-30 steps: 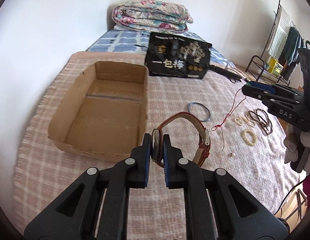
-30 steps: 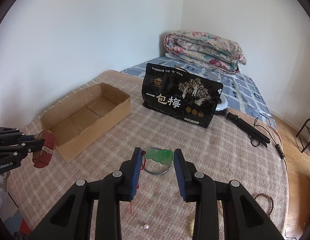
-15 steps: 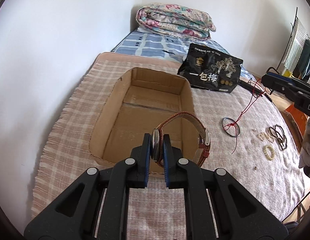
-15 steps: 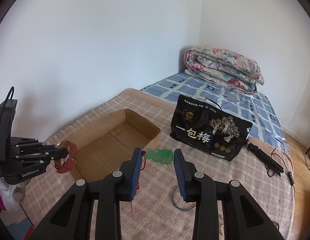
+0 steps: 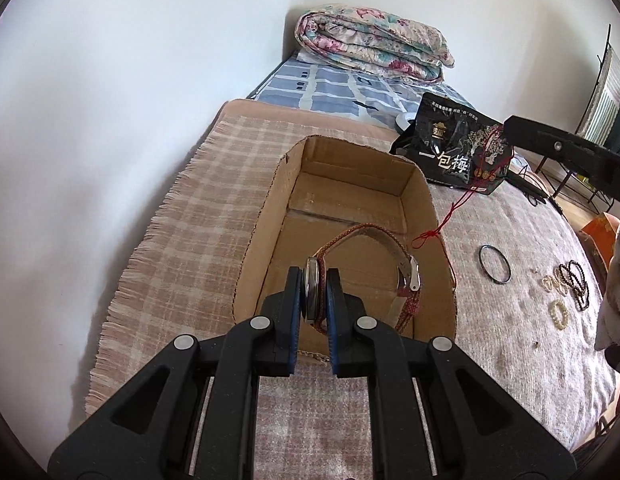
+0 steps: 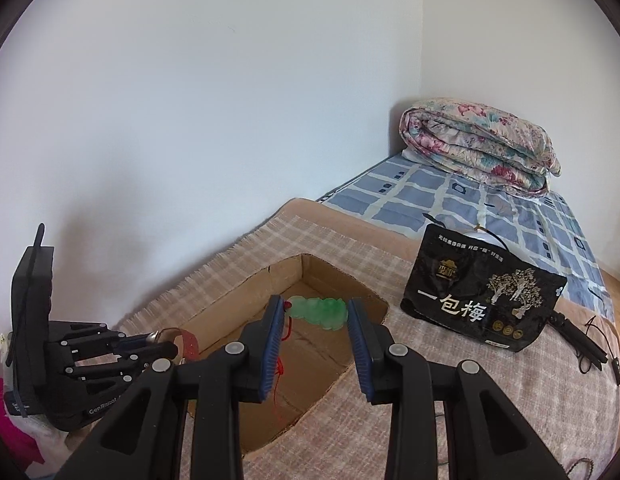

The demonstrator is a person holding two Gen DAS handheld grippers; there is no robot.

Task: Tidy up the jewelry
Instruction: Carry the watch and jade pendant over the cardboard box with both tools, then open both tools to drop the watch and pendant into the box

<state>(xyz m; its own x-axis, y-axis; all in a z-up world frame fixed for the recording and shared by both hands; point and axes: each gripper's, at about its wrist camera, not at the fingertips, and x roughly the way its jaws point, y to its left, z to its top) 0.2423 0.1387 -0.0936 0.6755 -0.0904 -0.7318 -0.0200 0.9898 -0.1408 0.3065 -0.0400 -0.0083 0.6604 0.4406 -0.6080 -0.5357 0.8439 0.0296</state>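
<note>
1. The cardboard box [image 5: 278, 208] is a shallow open tray of plain brown corrugated board with rough-cut rims and a bare, creased floor. It lies on a pink-and-cream checked blanket [image 5: 190, 248] with a fringed edge, spread over the bed.
2. The watch [image 5: 364, 268] has a round metal case and a woven red-brown strap bent into a loop with a silver buckle. The left gripper [image 5: 313, 294] pinches the case edge-on between its blue-padded fingers, which are pressed hard against it, and holds it above the near end of the box.
3. The jade pendant [image 6: 319, 312] is a lumpy, translucent green carving on a thin red cord [image 6: 279, 368] that dangles below it. The right gripper [image 6: 316, 318] clamps it lengthwise between partly spread fingers, over the far part of the box.
4. Both grippers tilt downward toward the box. In the right wrist view the left one reaches in from the left edge.
5. On the blanket to the right of the box lie a thin dark bangle [image 5: 494, 263], pale bead bracelets [image 5: 559, 313] and dark bead bracelets [image 5: 575, 283], well apart from the box.
6. A glossy black snack bag [image 6: 482, 304] with white characters stands beyond the box; a rolled floral quilt [image 6: 478, 144] sits at the head of the bed.
7. In the left wrist view the right gripper is cut off by the frame edge and its fingertips cannot be made out. The small beads are too blurred to tell their material.
</note>
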